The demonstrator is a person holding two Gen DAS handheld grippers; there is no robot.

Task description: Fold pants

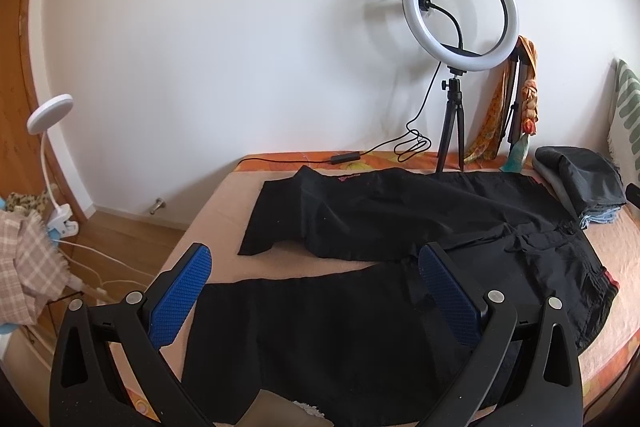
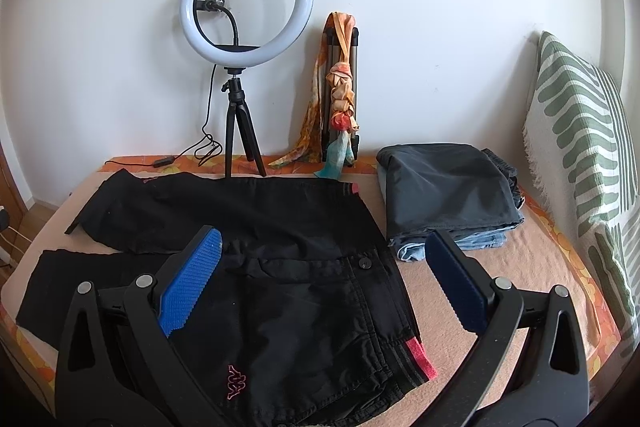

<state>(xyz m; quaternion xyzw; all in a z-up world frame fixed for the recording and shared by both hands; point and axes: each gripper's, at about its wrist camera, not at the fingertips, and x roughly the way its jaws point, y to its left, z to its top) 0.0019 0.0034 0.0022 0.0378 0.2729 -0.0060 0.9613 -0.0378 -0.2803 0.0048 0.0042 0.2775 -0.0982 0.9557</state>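
Black pants (image 1: 360, 291) lie spread flat on the bed, legs apart and pointing left, waistband with red trim at the right. In the right wrist view the pants (image 2: 280, 267) show a pink logo near the front and a button at the waist. My left gripper (image 1: 316, 263) is open and empty, hovering above the near leg. My right gripper (image 2: 324, 247) is open and empty, hovering above the waist and hip area. Neither touches the fabric.
A stack of folded clothes (image 2: 448, 195) sits at the back right of the bed. A ring light on a tripod (image 2: 244, 27) and a scarf-draped stand (image 2: 340, 99) stand by the wall. A striped pillow (image 2: 584, 155) lies at the right. The bed's left edge (image 1: 192, 227) drops to the floor.
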